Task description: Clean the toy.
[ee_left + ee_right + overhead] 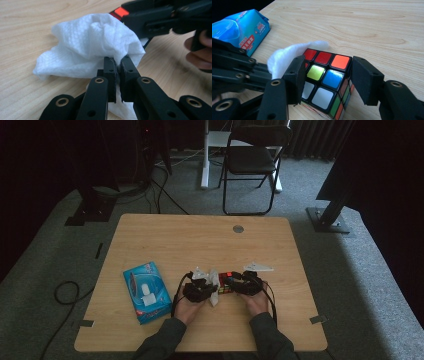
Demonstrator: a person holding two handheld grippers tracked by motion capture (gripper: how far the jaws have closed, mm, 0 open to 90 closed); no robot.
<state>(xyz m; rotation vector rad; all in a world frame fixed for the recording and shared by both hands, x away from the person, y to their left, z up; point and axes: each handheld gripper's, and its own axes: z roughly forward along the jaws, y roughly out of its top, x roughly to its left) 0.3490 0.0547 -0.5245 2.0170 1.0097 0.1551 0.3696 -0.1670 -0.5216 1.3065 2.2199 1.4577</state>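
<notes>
step: we are wiping the cube point(324, 80) on the table point(200, 240) | left tongs point(117, 63) pinching the soft, light wipe point(87, 45) | right tongs point(325, 80) clamping the rigid, smooth cube by its opposite sides

Between the black right gripper point(325, 80) jaws sits a black-framed cube point(327, 82) with red, orange, yellow-green, blue and white tiles. The black left gripper point(118, 62) pinches a white dimpled tissue point(92, 42). Beyond lies a blue wipes pack point(242, 27).
</notes>
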